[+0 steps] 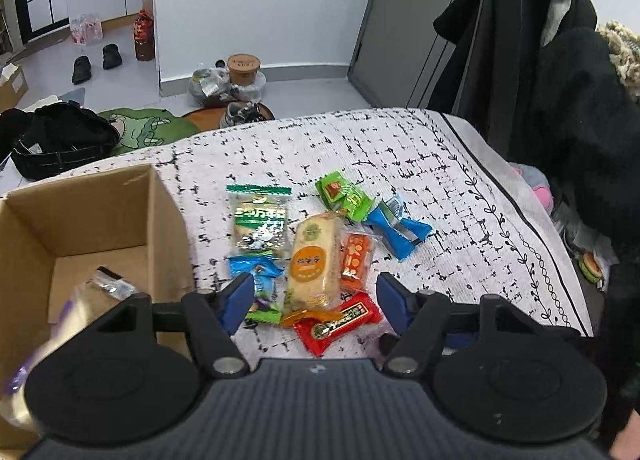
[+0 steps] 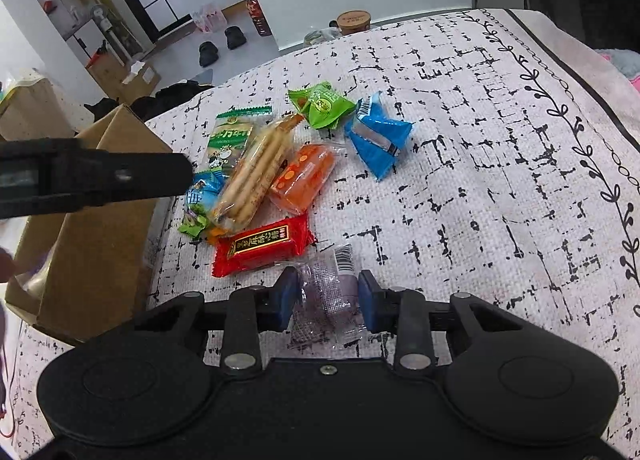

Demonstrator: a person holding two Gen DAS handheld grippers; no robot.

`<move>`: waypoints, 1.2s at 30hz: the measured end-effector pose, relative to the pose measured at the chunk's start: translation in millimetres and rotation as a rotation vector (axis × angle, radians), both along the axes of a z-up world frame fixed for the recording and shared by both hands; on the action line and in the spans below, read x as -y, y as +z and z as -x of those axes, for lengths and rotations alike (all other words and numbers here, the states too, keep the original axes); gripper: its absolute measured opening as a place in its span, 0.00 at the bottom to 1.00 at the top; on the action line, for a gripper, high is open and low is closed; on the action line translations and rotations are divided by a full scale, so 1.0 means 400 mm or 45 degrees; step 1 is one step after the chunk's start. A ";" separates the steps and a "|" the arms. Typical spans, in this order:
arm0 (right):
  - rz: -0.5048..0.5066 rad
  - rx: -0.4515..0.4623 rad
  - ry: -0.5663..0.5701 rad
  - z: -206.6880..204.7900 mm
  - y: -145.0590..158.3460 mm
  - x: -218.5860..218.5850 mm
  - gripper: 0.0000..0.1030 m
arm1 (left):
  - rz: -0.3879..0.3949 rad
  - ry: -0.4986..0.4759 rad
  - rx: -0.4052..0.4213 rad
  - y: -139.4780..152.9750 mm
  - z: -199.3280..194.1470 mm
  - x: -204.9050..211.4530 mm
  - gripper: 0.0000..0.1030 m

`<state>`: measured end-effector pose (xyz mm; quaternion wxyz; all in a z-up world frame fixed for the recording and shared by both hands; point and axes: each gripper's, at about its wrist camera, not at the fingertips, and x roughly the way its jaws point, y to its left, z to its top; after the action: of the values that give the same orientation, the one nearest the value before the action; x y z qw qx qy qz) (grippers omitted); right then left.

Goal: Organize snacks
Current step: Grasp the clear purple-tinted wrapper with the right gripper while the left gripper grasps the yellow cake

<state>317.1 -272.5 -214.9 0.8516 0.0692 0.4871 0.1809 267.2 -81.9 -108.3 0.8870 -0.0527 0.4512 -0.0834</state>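
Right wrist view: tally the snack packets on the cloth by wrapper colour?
Green plastic wrappers: 3
Blue plastic wrappers: 2
Orange plastic wrapper: 1
Red plastic wrapper: 1
Clear plastic wrappers: 2
Total: 9

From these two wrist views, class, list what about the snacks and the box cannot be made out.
- Cardboard box, left wrist view: its near part is hidden by the left claw; the pale packet inside is blurred and unreadable.
- Clear purple packet, right wrist view: lower end hidden behind the right claw; print too faint.
- Small green and blue packets: partly buried under the biscuit pack.
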 end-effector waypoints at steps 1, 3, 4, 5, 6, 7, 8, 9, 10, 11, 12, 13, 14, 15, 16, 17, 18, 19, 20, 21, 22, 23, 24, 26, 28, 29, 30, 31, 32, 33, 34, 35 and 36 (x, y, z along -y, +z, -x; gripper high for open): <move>-0.002 -0.001 -0.001 -0.001 0.001 0.003 0.31 | -0.004 0.003 -0.006 -0.005 -0.007 0.005 0.63; -0.009 -0.006 -0.012 -0.003 0.001 0.012 0.30 | -0.013 0.012 -0.022 -0.020 -0.025 0.015 0.63; -0.007 -0.004 -0.022 -0.005 0.003 0.017 0.30 | -0.018 0.018 -0.030 -0.027 -0.032 0.018 0.62; 0.000 0.000 -0.032 -0.006 0.004 0.023 0.30 | -0.023 0.025 -0.039 -0.034 -0.040 0.020 0.61; 0.007 0.003 -0.046 -0.008 0.005 0.030 0.30 | -0.024 0.032 -0.051 -0.043 -0.047 0.022 0.59; 0.009 0.003 -0.059 -0.008 0.006 0.037 0.30 | -0.024 0.036 -0.059 -0.050 -0.054 0.024 0.57; 0.012 0.002 -0.069 -0.010 0.005 0.043 0.30 | -0.027 0.041 -0.069 -0.059 -0.060 0.026 0.57; 0.015 0.001 -0.075 -0.012 0.005 0.049 0.31 | -0.029 0.047 -0.081 -0.067 -0.066 0.026 0.54; 0.015 0.000 -0.080 -0.013 0.004 0.053 0.31 | -0.027 0.054 -0.099 -0.077 -0.072 0.027 0.52; 0.011 -0.003 -0.084 -0.013 0.003 0.057 0.31 | -0.023 0.059 -0.115 -0.087 -0.078 0.028 0.51; 0.005 -0.007 -0.085 -0.014 0.003 0.060 0.32 | -0.020 0.061 -0.124 -0.094 -0.082 0.029 0.50; 0.001 -0.012 -0.086 -0.015 0.001 0.061 0.33 | -0.019 0.063 -0.134 -0.102 -0.086 0.031 0.50; -0.005 -0.019 -0.087 -0.016 -0.001 0.064 0.34 | -0.019 0.064 -0.143 -0.110 -0.091 0.031 0.50; -0.012 -0.022 -0.092 -0.017 -0.004 0.065 0.36 | -0.019 0.070 -0.155 -0.117 -0.095 0.032 0.50; -0.011 -0.022 -0.091 -0.016 -0.005 0.063 0.36 | -0.019 0.079 -0.165 -0.124 -0.098 0.032 0.50; -0.007 -0.019 -0.087 -0.015 -0.006 0.059 0.38 | -0.021 0.083 -0.174 -0.131 -0.102 0.033 0.50; -0.004 -0.015 -0.084 -0.014 -0.007 0.057 0.39 | -0.024 0.086 -0.181 -0.138 -0.106 0.032 0.50; 0.001 -0.013 -0.082 -0.012 -0.009 0.054 0.39 | -0.027 0.093 -0.185 -0.143 -0.110 0.032 0.50; 0.010 -0.008 -0.077 -0.011 -0.010 0.051 0.39 | -0.026 0.101 -0.190 -0.148 -0.114 0.030 0.50; 0.024 -0.002 -0.068 -0.010 -0.012 0.047 0.39 | -0.023 0.106 -0.195 -0.153 -0.119 0.029 0.50; 0.037 0.004 -0.060 -0.009 -0.012 0.043 0.40 | -0.023 0.111 -0.210 -0.159 -0.124 0.028 0.50; 0.045 0.007 -0.053 -0.009 -0.012 0.038 0.38 | -0.024 0.118 -0.228 -0.166 -0.127 0.027 0.50; 0.054 0.011 -0.048 -0.009 -0.011 0.036 0.34 | -0.018 0.126 -0.245 -0.172 -0.128 0.026 0.50; 0.036 0.006 -0.050 -0.011 -0.008 0.041 0.33 | -0.025 0.119 -0.243 -0.180 -0.126 0.029 0.48; 0.009 -0.004 -0.065 -0.011 -0.004 0.049 0.31 | -0.032 0.118 -0.232 -0.176 -0.121 0.027 0.34; 0.001 -0.008 -0.074 -0.011 -0.003 0.052 0.31 | -0.020 0.119 -0.236 -0.173 -0.120 0.025 0.33; -0.008 -0.009 -0.082 -0.010 -0.001 0.054 0.31 | -0.015 0.122 -0.234 -0.169 -0.119 0.022 0.33; -0.020 -0.008 -0.086 -0.008 0.003 0.056 0.31 | -0.017 0.120 -0.222 -0.163 -0.116 0.021 0.32; -0.026 -0.006 -0.086 -0.006 0.006 0.055 0.31 | -0.022 0.113 -0.208 -0.156 -0.113 0.021 0.32; -0.029 0.000 -0.083 -0.004 0.012 0.052 0.31 | -0.021 0.106 -0.198 -0.148 -0.109 0.020 0.32; -0.032 0.006 -0.081 -0.002 0.017 0.049 0.31 | -0.016 0.100 -0.191 -0.142 -0.108 0.021 0.31; -0.036 0.013 -0.080 -0.001 0.023 0.047 0.31 | -0.010 0.094 -0.182 -0.133 -0.105 0.020 0.31; -0.040 0.021 -0.081 -0.001 0.030 0.044 0.31 | -0.009 0.091 -0.172 -0.123 -0.102 0.020 0.31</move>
<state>317.5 -290.1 -203.0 0.8598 0.0965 0.4746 0.1621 307.9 -89.9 -157.7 0.8571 -0.0709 0.5081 -0.0464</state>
